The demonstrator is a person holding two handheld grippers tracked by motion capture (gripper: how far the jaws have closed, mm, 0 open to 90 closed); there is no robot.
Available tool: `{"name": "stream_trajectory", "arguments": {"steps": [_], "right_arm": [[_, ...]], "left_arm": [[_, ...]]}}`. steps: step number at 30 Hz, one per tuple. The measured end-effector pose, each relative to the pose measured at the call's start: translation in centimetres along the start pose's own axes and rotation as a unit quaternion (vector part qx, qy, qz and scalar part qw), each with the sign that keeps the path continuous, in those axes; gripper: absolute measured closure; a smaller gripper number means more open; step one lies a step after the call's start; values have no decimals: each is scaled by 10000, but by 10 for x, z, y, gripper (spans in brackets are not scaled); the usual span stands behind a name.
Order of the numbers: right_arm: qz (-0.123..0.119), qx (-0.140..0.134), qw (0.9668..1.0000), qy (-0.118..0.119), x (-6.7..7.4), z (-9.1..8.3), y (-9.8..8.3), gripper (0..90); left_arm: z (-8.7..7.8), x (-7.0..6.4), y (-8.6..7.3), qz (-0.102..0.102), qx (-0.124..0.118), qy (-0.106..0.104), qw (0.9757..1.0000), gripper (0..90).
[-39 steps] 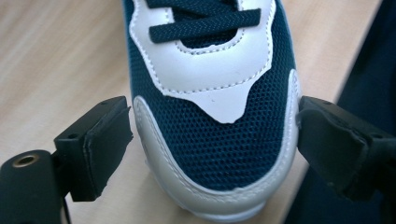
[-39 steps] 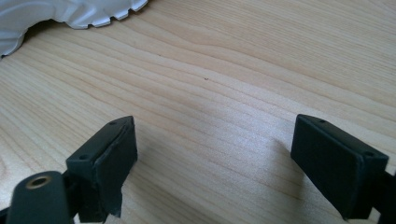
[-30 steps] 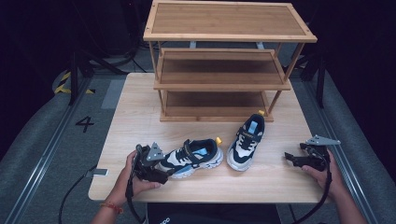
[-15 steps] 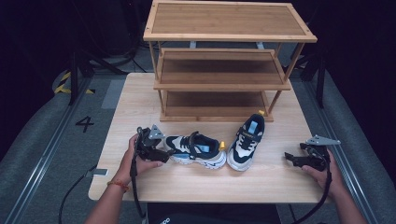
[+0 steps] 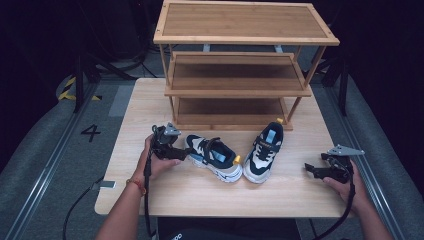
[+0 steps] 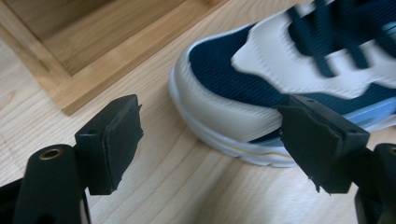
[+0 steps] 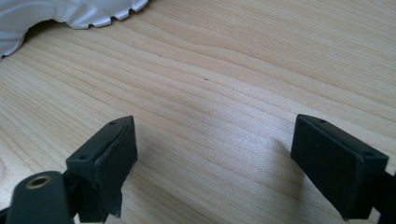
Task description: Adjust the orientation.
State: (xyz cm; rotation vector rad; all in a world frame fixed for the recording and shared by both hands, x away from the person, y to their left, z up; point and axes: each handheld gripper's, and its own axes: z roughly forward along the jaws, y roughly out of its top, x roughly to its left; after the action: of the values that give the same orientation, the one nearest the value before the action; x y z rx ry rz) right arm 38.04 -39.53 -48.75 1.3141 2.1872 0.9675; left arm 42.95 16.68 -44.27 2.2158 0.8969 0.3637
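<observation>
The left shoe (image 5: 215, 157) is seen lying on the surface (image 5: 200, 195) before the rack (image 5: 240, 75), its long axis slanted, one end just ahead of the left gripper (image 5: 181, 154). The fingers (image 6: 112, 140), still spread, have just been closing, nothing yet clasped. The right gripper (image 5: 311, 169) is held released, well apart. The far end of the shoe is cut off and blurred in the left gripper view.

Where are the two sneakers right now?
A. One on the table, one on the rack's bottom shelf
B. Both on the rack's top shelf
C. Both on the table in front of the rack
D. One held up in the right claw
C: both the left sneaker and the right sneaker lie on the table, in front of the wooden rack, whose shelves hold nothing.
</observation>
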Motion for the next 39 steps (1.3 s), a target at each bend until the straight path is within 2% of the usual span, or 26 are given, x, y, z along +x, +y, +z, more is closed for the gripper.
{"name": "stream_trajectory", "arguments": {"steps": [1,4,6,7,8,9,11,13,14,16,17,20,24,27,31,35,37,38,39], "right_arm": [[-3,-2,10000,0,0,0,0,149],[-1,0,10000,0,0,0,0,149],[0,0,10000,0,0,0,0,149],[-1,-1,10000,-1,0,0,0,149],[-1,0,10000,0,0,0,0,149],[-1,0,10000,0,0,0,0,149],[-2,0,10000,0,0,0,0,149],[-2,0,10000,0,0,0,0,149],[0,0,10000,0,0,0,0,149],[-2,0,10000,0,0,0,0,149],[-2,0,10000,0,0,0,0,149],[-1,-1,10000,0,0,0,0,149],[-3,-2,10000,0,0,0,0,149],[-1,0,10000,0,0,0,0,149],[0,0,10000,0,0,0,0,149],[0,0,10000,1,0,0,0,149],[-2,0,10000,1,0,0,0,149],[-2,-1,10000,1,0,0,0,149],[-4,-3,10000,1,0,0,0,149]], "left_arm": [[-3,-3,1,-21,-64,-63,10000,214],[-16,-16,4,110,-180,-158,9997,215],[-23,-26,5,244,-200,-245,9992,214],[-28,-36,6,372,-222,-272,9987,214],[-31,-43,7,399,-261,-345,9983,214],[-31,-43,7,399,-261,-345,9983,214],[-34,-55,10,514,-309,-447,9972,214],[-36,-67,16,642,-332,-570,9958,214],[-36,-79,22,763,-359,-695,9940,215],[-35,-93,29,906,-419,-790,9919,222],[-35,-93,29,906,-419,-790,9919,223],[-31,-117,40,1098,-434,-1043,9875,245],[-21,-138,51,1303,-295,-1070,9852,269],[-10,-144,57,1281,-165,-985,9867,294],[7,-140,59,1064,5,-864,9906,336],[20,-135,59,1063,149,-999,9892,378],[25,-136,59,1133,287,-1044,9876,474],[27,-136,58,1167,378,-1063,9867,488],[31,-135,57,1256,425,-1145,9845,555]]}}
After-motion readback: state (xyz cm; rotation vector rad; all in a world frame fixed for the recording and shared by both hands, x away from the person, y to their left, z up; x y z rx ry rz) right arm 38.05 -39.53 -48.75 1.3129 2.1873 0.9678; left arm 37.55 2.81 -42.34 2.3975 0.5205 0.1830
